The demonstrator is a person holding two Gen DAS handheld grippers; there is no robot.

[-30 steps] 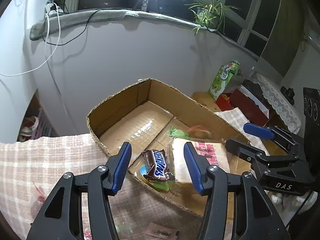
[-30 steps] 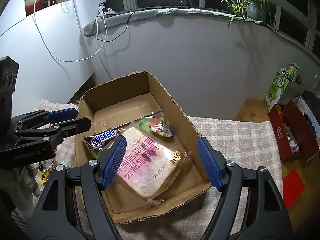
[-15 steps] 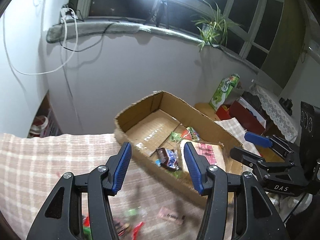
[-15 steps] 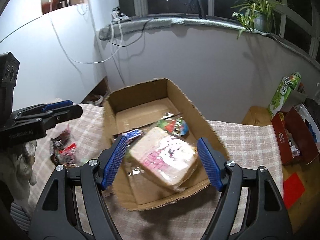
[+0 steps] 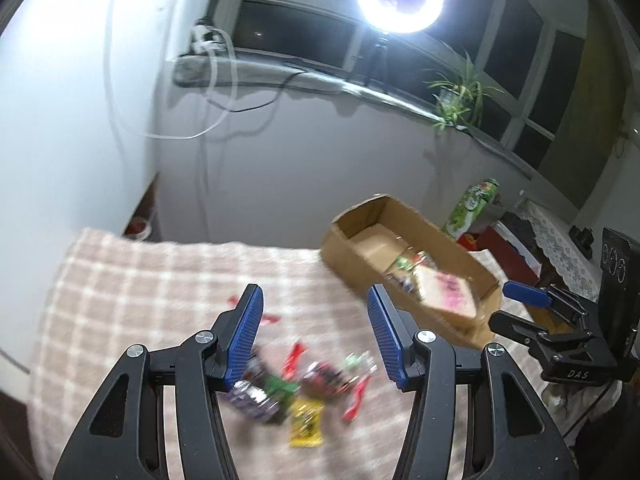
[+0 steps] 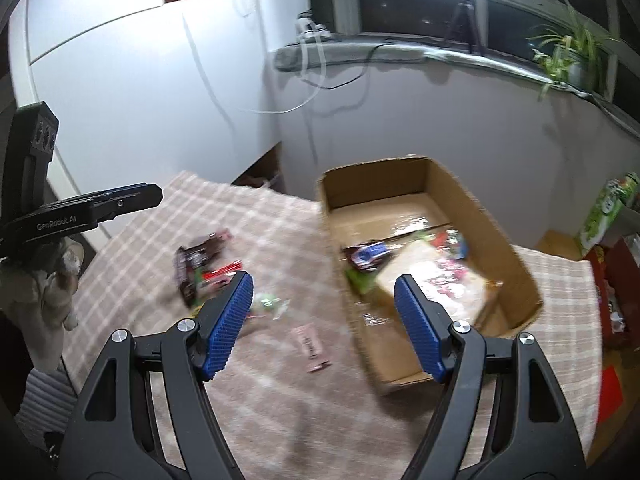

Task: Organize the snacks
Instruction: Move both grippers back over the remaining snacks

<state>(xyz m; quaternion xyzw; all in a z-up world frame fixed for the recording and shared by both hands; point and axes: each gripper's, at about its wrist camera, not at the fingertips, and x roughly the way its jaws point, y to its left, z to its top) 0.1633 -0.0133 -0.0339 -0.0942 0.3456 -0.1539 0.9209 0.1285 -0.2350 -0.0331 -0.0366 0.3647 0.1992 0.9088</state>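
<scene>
**Both hand-held grippers empty, loose snacks still out on the cloth**

Using the cardboard box (image 6: pixel 424 264) as the anchor here. It sits on the checked cloth (image 6: pixel 280 392) that covers your desk, flaps up, open top. Inside it there's a big bagged loaf with pink print (image 6: pixel 436 284) lying toward the near end, a blue-and-dark candy bar (image 6: pixel 370 254) just beside it on the side facing the loose pile, and a couple of small colourful packets (image 6: pixel 450 240) behind the loaf. It's all a bit blurred, so I can't read any labels.

Your left hand-held gripper (image 5: pixel 312 336) is spread wide with nothing between its blue pads, hanging over the loose pile of snacks (image 5: pixel 296 388) on the cloth, well apart from the box. In that pile I can make out a yellow packet (image 5: pixel 306 424), something green, some dark wrappers and a few thin red sticks, and beyond that it's smeared.

Your right hand-held gripper (image 6: pixel 322 328) is also spread and holding nothing. It's near the box's front corner, roughly over the strip of cloth between the box and the pile. A small pink packet (image 6: pixel 312 346) lies flat on the cloth just beside the box's long wall, on its own.

Behind the box, off the desk, there's a green carton (image 5: pixel 474 206) standing upright.
</scene>
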